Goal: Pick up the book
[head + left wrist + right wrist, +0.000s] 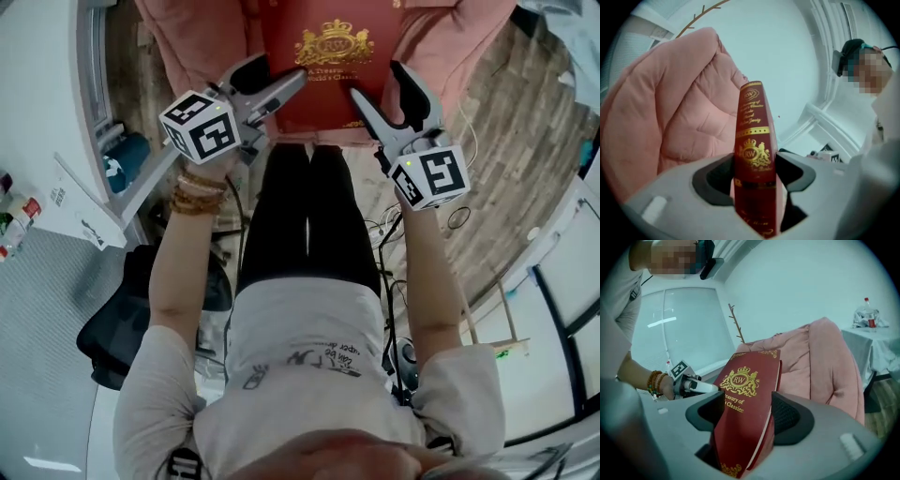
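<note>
A dark red hardback book (328, 66) with a gold crest hangs in the air in front of me, above a pink quilt (187, 37). My left gripper (272, 89) is shut on its lower left corner. In the left gripper view the spine (751, 122) stands upright between the pads, with the left gripper (754, 176) closed on it. My right gripper (380, 94) is shut on the lower right corner. In the right gripper view the front cover (747, 380) leans between the dark pads of the right gripper (745, 418). The book's top is cut off in the head view.
The pink quilt (820, 362) is heaped behind the book. A black chair (122, 319) stands at my left, beside a white desk (37, 112). Cables (459, 216) lie on the wood floor at my right. A cloth-covered table with a bottle (868, 317) stands far right.
</note>
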Tool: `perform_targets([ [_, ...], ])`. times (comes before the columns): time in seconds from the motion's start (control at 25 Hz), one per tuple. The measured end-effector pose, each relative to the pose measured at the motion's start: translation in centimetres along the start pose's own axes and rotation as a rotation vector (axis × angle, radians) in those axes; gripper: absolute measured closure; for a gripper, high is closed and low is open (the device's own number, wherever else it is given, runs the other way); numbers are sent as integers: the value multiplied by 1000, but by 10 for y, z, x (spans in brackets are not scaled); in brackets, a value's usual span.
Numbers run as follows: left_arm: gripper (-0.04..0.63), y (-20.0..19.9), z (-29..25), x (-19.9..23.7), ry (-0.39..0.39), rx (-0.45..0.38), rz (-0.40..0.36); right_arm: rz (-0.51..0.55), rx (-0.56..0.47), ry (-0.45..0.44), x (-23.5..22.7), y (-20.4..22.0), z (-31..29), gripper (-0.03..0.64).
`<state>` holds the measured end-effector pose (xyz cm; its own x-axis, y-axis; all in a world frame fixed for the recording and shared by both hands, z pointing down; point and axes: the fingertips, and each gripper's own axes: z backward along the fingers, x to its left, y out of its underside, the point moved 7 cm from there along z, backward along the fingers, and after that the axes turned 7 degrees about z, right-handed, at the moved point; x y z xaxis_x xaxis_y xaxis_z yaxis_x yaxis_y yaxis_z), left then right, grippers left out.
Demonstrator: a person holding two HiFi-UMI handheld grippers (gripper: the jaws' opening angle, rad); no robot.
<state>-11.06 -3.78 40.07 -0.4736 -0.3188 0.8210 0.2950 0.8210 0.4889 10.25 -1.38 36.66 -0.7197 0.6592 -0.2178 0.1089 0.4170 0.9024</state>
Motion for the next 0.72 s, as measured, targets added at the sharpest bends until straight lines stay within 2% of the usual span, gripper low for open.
perform_targets([
  [0.36,327,-68,56,-112,46,-95,-47,114,-75,-3,42,-131,46,301],
  [0.72,327,-108,103,-209,67,-137,-113,151,-150,-4,84,-223,98,301],
])
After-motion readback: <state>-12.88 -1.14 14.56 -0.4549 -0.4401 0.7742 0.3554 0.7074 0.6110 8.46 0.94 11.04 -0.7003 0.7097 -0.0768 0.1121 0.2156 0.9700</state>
